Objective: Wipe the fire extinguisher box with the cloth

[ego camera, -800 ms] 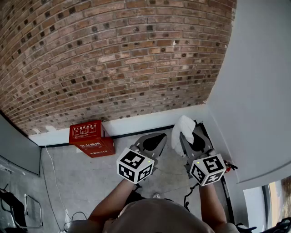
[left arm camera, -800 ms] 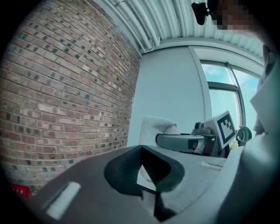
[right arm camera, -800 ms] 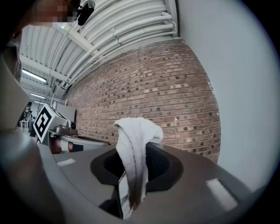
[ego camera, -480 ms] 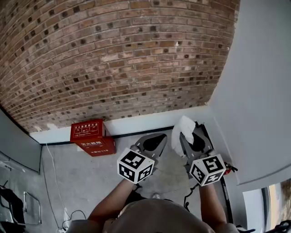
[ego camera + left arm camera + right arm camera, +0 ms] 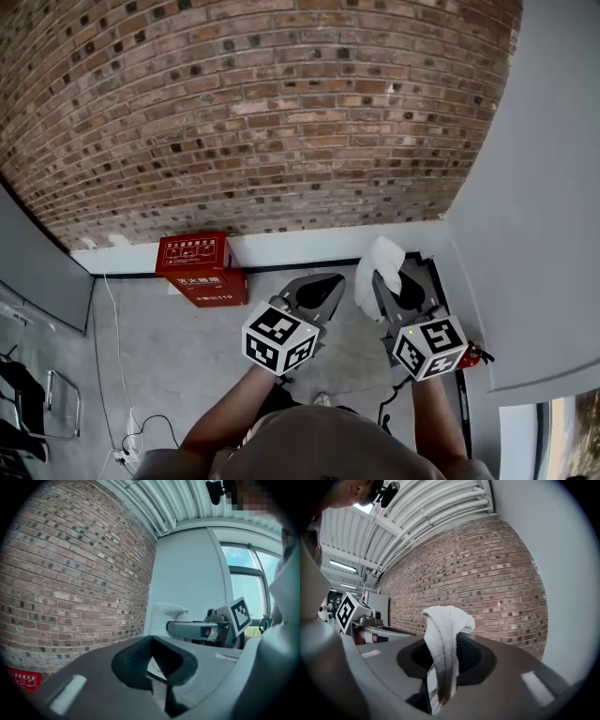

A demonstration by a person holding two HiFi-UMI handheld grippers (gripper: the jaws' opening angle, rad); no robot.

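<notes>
Red fire extinguisher box (image 5: 197,269) sits far left by the brick wall (image 5: 281,112), its white lettering too small to read. The right gripper (image 5: 384,284) clamps the white cloth (image 5: 384,258); the left gripper (image 5: 328,283) is pinched together, empty.

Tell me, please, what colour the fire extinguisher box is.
The box is red, clearest in the head view.

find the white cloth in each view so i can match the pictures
Head view: right of centre, the cloth sticks up from the right gripper, which is shut on it.
Left gripper view: mid-frame, the cloth shows above the right gripper, against the grey wall.
Right gripper view: dead centre, the cloth hangs clamped between the jaws.
Shared landmark: the brick wall, in all three views.
</notes>
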